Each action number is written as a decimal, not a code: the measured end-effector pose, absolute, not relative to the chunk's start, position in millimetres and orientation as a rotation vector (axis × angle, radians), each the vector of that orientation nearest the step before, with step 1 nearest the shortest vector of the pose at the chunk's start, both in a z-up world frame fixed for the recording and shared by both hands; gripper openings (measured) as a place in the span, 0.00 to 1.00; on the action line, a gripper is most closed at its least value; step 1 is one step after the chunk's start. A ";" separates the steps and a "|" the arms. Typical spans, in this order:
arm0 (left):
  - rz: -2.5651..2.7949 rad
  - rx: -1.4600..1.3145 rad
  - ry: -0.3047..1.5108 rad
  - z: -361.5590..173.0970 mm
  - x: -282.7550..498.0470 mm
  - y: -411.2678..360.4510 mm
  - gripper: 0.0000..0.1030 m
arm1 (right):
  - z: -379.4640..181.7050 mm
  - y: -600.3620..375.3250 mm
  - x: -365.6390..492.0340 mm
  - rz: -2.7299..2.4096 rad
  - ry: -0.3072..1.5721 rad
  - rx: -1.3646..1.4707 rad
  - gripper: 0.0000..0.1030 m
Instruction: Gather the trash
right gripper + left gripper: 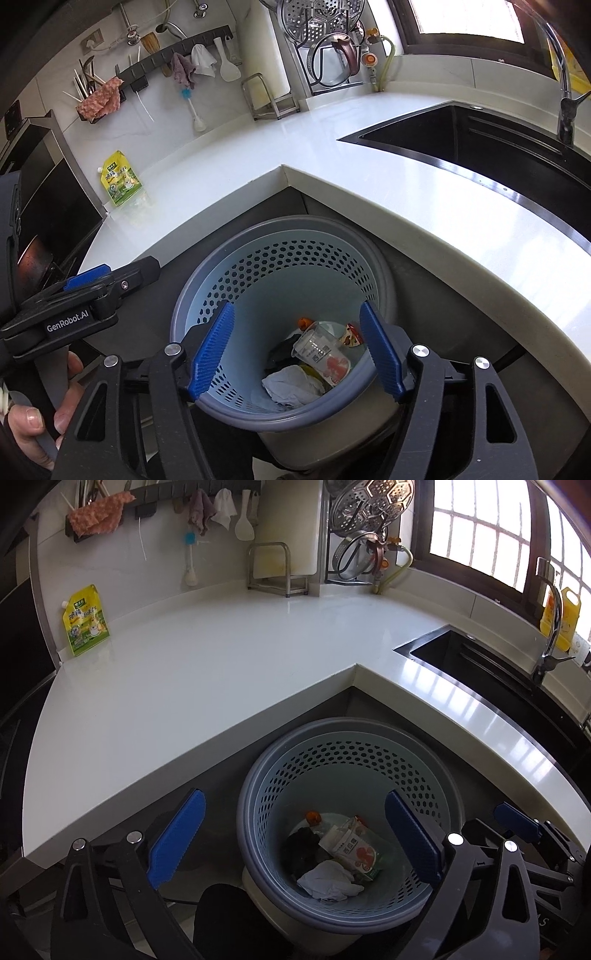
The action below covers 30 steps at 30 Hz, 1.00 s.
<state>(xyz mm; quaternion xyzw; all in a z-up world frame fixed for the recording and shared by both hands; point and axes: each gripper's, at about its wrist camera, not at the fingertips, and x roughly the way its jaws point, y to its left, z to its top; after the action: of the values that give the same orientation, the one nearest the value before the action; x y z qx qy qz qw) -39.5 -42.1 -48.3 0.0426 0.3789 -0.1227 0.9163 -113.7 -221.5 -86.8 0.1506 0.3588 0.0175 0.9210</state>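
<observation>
Both tools, left tool (295,834) and right tool (297,354), hang spread and empty over the bin (448,797); trash (334,860) lies inside (cup, tissue). A yellow pouch (85,620) remains far left on the desk (221,664), perhaps next.

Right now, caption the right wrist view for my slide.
Open right claw above perforated trash basket holding plastic cup and crumpled tissue.

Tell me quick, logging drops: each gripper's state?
Left gripper: open, empty, over the bin.
Right gripper: open, empty.
</observation>
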 end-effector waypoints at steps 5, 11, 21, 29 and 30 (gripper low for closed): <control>-0.244 0.099 0.780 -47.3 -40.4 -44.5 0.94 | -85.7 -224.5 -115.7 0.028 0.734 0.315 0.66; -0.229 0.105 0.795 -49.4 -39.6 -46.0 0.94 | -86.6 -226.9 -116.3 0.017 0.737 0.317 0.68; -0.210 0.102 0.824 -54.4 -36.3 -44.8 0.94 | -87.4 -228.7 -115.1 0.006 0.743 0.310 0.69; -0.182 0.107 0.835 -57.9 -34.5 -43.9 0.94 | -87.7 -227.4 -114.3 0.004 0.744 0.303 0.69; -0.180 0.108 0.834 -57.9 -34.7 -44.0 0.94 | -88.2 -227.5 -114.1 0.004 0.745 0.303 0.69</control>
<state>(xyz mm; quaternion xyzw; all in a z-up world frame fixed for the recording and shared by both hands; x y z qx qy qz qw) -34.7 -44.0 -57.9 0.0522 0.4041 -0.0874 0.9090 -114.1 -227.5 -88.2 0.1476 0.3626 0.0018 0.9202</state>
